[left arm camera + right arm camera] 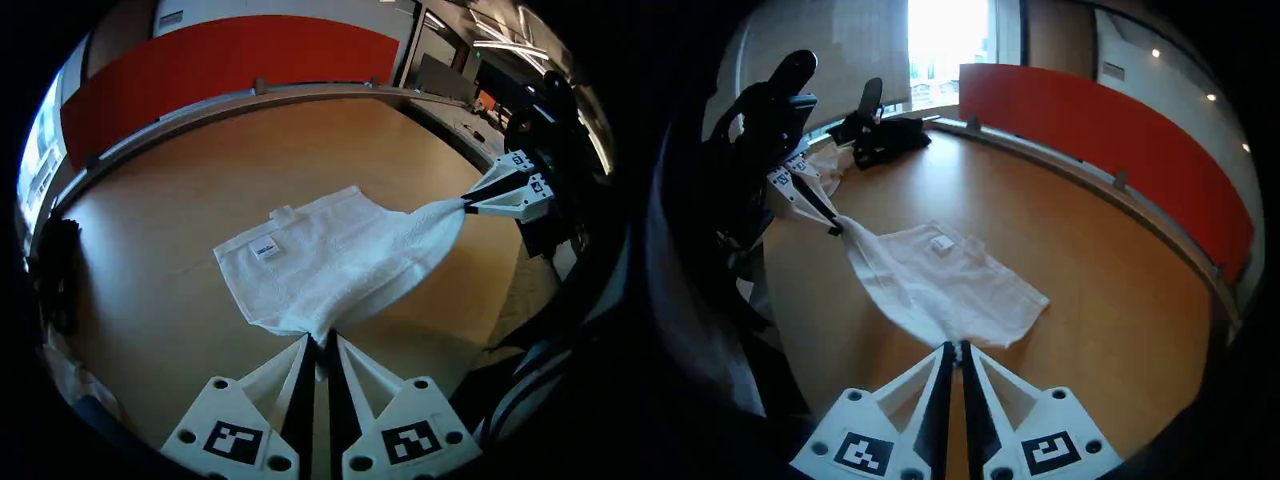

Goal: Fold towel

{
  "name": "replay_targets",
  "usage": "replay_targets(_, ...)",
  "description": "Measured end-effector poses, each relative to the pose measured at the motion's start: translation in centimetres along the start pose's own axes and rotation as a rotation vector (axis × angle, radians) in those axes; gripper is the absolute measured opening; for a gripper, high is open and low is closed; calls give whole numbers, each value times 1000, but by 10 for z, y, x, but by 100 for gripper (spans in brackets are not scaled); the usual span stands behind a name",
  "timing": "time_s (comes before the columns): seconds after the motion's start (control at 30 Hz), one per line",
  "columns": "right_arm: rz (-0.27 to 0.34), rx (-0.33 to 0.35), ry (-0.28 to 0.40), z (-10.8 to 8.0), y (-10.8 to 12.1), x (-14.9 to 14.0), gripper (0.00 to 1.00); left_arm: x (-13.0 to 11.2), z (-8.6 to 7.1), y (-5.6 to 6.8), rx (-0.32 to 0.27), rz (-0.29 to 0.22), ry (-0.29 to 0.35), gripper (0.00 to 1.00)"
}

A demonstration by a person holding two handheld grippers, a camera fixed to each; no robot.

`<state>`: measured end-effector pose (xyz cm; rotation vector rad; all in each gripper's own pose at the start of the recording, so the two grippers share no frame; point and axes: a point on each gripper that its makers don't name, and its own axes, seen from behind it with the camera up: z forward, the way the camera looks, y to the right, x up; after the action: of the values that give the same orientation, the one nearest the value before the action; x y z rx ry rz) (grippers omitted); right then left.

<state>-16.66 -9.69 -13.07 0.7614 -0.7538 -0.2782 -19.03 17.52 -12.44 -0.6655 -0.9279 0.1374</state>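
A white towel (336,256) with a small label lies partly on the wooden table (200,192), its near edge lifted. My left gripper (322,342) is shut on one near corner of the towel. Farther right, my right gripper (466,205) pinches the other corner, and the cloth stretches between the two. In the right gripper view the towel (944,280) spreads ahead, with my right gripper (955,349) shut on its corner. My left gripper (834,226) holds the opposite corner at the left.
A red partition (232,64) runs along the table's far edge. A dark bag (880,136) and more white cloth (828,164) lie at the table's far end near the window. A person in dark clothing (712,240) stands at the table's side.
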Motion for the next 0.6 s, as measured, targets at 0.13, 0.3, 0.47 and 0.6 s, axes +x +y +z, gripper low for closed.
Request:
replay_targets(0.13, -7, 1, -1, 5, 2, 3, 9, 2, 5, -4, 4, -8, -1, 9)
replay_targets(0.3, -14, -4, -7, 14, 11, 7, 9, 9, 13, -11, 9, -35, 7, 9)
replay_targets(0.47, -6, 2, -17, 27, 22, 10, 9, 15, 26, -22, 23, -62, 10, 9)
replay_targets(0.6, 7, 3, -27, 40, 35, 13, 9, 20, 39, -36, 41, -70, 4, 9)
